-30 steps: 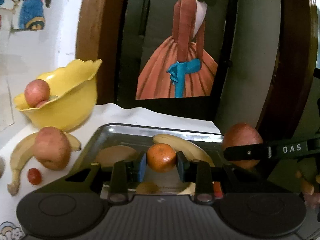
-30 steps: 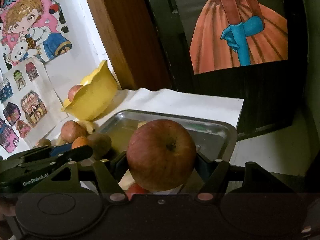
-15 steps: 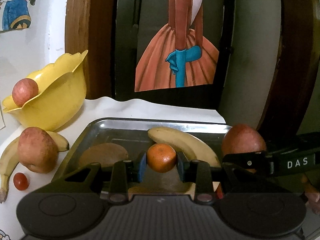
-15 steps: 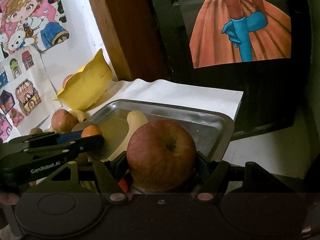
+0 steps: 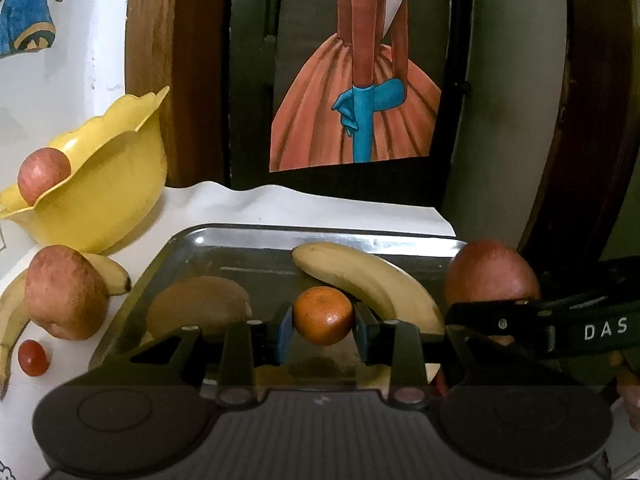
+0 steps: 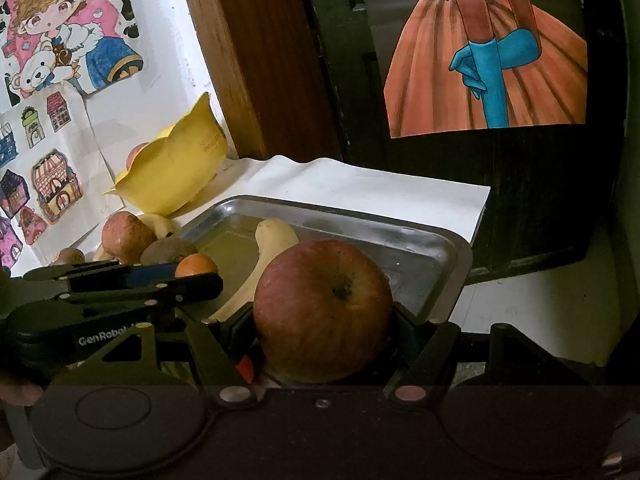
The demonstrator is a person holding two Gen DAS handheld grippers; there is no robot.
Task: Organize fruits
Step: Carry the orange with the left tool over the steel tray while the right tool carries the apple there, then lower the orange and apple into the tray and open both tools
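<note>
Placement step in hand: left gripper pinches a tangerine, right gripper clamps an apple, both over the steel tray; next move calls for lowering and releasing clear of the banana.

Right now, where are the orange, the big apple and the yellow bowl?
orange [image 5: 323,315], left wrist view, its front skin.
big apple [image 6: 322,311], right wrist view, its front face.
yellow bowl [image 5: 104,196], left wrist view, its outer wall.
</note>
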